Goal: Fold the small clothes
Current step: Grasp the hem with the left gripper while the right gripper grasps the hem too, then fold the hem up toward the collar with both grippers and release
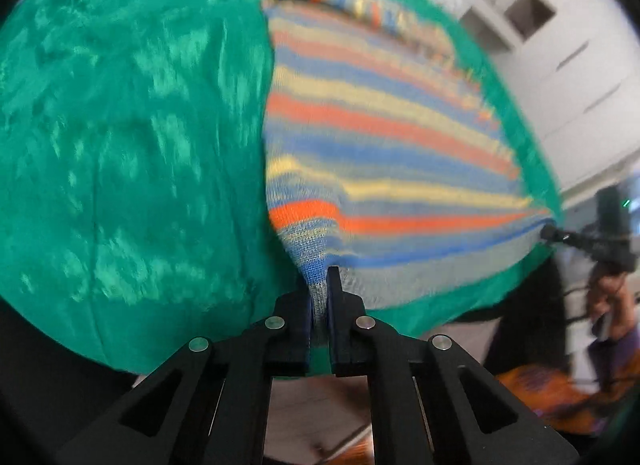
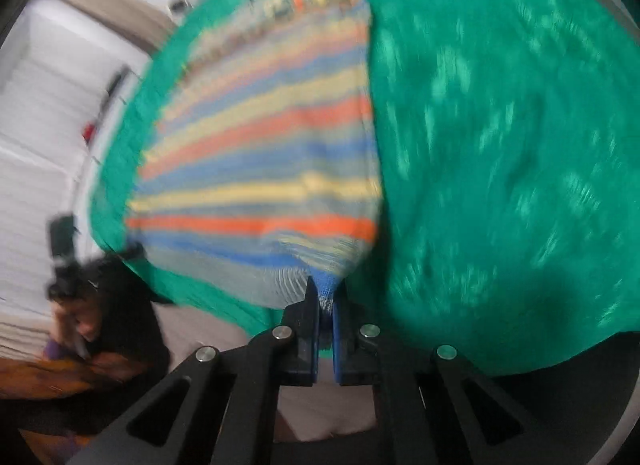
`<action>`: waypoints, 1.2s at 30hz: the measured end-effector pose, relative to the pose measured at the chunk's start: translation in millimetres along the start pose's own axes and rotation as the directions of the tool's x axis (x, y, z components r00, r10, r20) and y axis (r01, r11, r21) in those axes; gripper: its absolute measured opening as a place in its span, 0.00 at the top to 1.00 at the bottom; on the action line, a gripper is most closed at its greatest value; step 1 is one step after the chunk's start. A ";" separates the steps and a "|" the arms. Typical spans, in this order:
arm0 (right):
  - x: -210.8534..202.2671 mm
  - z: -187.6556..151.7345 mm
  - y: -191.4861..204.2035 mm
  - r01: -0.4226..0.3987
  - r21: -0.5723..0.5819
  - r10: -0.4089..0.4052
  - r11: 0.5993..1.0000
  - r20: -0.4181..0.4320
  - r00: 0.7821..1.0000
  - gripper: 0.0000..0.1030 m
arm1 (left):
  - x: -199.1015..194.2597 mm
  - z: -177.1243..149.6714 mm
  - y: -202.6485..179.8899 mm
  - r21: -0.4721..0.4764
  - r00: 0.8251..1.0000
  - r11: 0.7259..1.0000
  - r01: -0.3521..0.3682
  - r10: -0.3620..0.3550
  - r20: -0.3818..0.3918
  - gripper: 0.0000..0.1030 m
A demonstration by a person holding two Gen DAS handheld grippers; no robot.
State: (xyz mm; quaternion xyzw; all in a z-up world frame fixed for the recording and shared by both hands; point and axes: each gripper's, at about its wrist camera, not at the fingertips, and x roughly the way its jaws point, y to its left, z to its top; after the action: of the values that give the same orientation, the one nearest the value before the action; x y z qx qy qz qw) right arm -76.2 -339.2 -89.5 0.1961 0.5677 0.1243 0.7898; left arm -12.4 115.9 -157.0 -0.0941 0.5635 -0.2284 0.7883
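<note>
striped cloth (image 1: 380, 137) – on green cover (image 1: 120, 145) | both hand-held grippers pinch corners

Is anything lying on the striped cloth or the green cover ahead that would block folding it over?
Nothing visible: both grippers, left and right, pinch the striped cloth, and the green cover beyond shows bare.

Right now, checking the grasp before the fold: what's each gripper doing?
Left gripper: shut on a corner of the striped cloth.
Right gripper: shut on the striped cloth's other near corner.
</note>
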 end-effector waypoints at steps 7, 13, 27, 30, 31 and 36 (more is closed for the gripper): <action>-25.2 99.0 20.8 0.024 -0.090 -0.005 0.996 0.214 0.977 0.96 | -30.3 109.4 0.4 -0.024 0.977 0.998 0.057 -0.051 0.205 0.97; 0.5 225.9 10.1 0.053 -0.088 -0.025 0.995 0.296 0.955 0.96 | 3.5 252.9 4.4 -0.021 0.960 1.000 -0.016 0.021 0.279 0.97; 56.1 366.7 -66.5 0.038 0.103 -0.073 0.994 0.360 0.930 0.79 | 77.3 355.7 48.6 -0.120 0.963 0.985 -0.124 0.149 0.226 0.31; 67.2 364.4 -37.0 0.068 -0.061 -0.054 0.996 0.203 0.978 0.79 | 70.5 343.0 40.8 -0.038 0.970 0.993 -0.111 0.116 0.216 0.30; 81.0 366.7 -30.0 0.062 -0.093 -0.049 0.994 0.131 0.990 0.75 | 75.9 340.6 34.6 -0.007 0.980 0.996 -0.088 0.087 0.181 0.29; 174.5 409.3 11.7 -0.007 -0.105 0.004 0.994 -0.027 1.000 0.73 | 122.1 338.9 -20.1 0.178 0.995 0.979 -0.099 0.096 0.025 0.27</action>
State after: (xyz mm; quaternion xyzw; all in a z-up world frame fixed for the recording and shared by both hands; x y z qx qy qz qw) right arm 367.7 -324.7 -118.2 0.1539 0.5701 0.1587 0.7912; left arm 330.0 4.4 -134.4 0.0031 0.5382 -0.2385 0.8083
